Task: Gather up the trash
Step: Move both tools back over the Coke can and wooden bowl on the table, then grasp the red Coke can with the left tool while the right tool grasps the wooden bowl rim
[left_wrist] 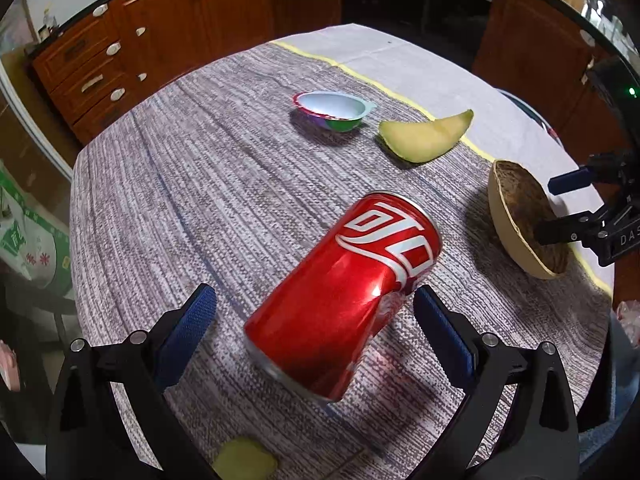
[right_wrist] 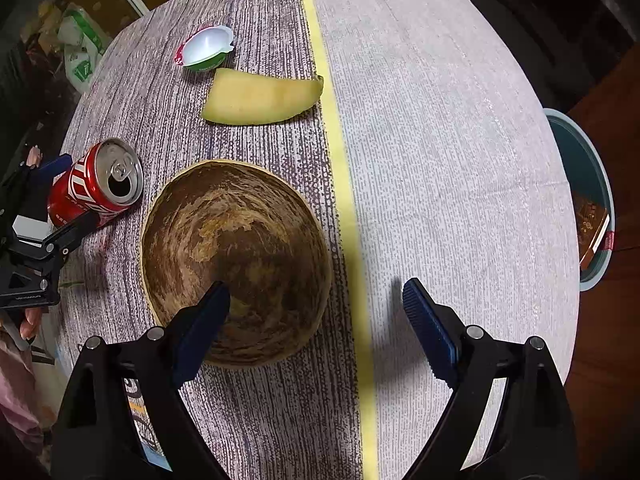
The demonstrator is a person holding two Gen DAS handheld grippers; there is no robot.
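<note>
A red cola can (left_wrist: 344,292) lies on its side on the tablecloth, opened top facing the shell (right_wrist: 120,178). My left gripper (left_wrist: 315,294) stands open astride it; the right pad is close to the can and the left pad is well clear. It shows at the left edge of the right wrist view as the left gripper (right_wrist: 66,194). A brown hollow half shell (right_wrist: 236,256) sits beside the can. My right gripper (right_wrist: 314,286) is open, with one finger inside the shell and the other outside over the cloth. It shows at the right edge as the right gripper (left_wrist: 548,210).
A melon rind slice (right_wrist: 260,98) and a small plastic cup (right_wrist: 208,48) lie farther out on the table (right_wrist: 440,160). A teal bin (right_wrist: 600,184) with rubbish in it stands below the table's right edge. A yellowish scrap (left_wrist: 244,462) lies near the left gripper. Wooden cabinets (left_wrist: 160,40) stand behind.
</note>
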